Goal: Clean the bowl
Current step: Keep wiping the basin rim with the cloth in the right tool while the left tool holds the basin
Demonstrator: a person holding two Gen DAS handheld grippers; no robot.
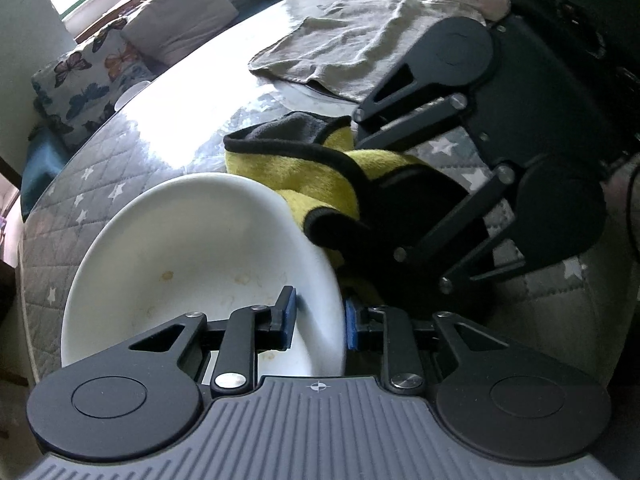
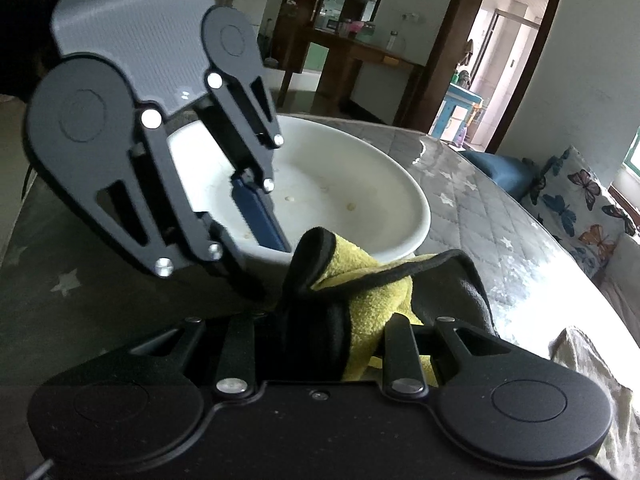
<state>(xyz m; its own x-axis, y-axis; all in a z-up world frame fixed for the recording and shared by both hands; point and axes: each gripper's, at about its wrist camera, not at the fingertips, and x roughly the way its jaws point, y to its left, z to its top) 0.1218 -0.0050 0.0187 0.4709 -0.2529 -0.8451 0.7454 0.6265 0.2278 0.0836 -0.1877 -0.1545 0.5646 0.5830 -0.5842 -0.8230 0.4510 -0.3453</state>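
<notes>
From the left wrist camera, the white bowl (image 1: 192, 272) sat tilted on the quilted, star-printed surface (image 1: 120, 168), faint brownish stains on its inside. The left gripper (image 1: 320, 320) had its blue-padded fingers (image 1: 289, 320) closed narrowly on the bowl's near rim, one pad inside the wall and the other outside. Just beyond the rim, touching it, lay a yellow cloth (image 1: 320, 176) edged in black, and the right gripper (image 1: 384, 236) came in from the right with that cloth bunched at its tips. A grey towel (image 1: 340, 52) lay flat farther back, well apart from the bowl.

From the right wrist camera, the right gripper (image 2: 340, 344) held the yellow cloth (image 2: 372, 296) pinched between its fingers (the tips themselves were buried in the folds). The bowl (image 2: 340, 184) stood just past the cloth, small specks inside it, with the left gripper (image 2: 260, 220) clamped on its rim at the left. A butterfly-print cushion (image 2: 580, 200) lay off to the right.
</notes>
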